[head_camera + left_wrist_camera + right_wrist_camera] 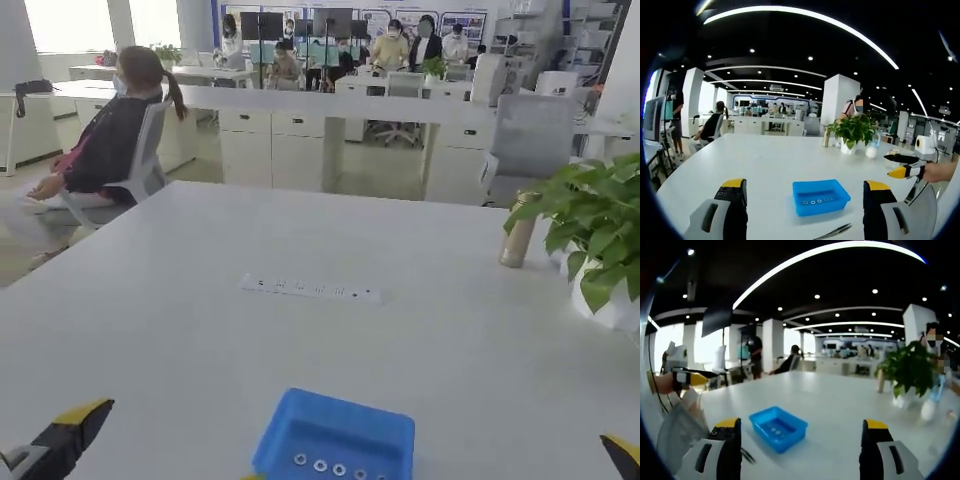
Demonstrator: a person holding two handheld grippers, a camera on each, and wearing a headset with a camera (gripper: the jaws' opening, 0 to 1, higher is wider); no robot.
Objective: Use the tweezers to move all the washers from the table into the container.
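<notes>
A blue container (335, 440) sits on the white table near its front edge, with several washers (330, 466) in a row inside it. The tweezers (835, 231) lie flat on the table just in front of the container, and the tweezers (746, 455) also show beside my right gripper's left jaw. My left gripper (804, 186) is open and holds nothing, and sits low and left of the container as the left gripper (60, 440) in the head view. My right gripper (801, 424) is also open and holds nothing, to the container's right.
A white power strip (310, 290) lies mid-table. A potted plant (595, 230) and a metal bottle (518, 243) stand at the right edge. A person sits on a chair (140, 165) beyond the far left corner. Other desks and people are further back.
</notes>
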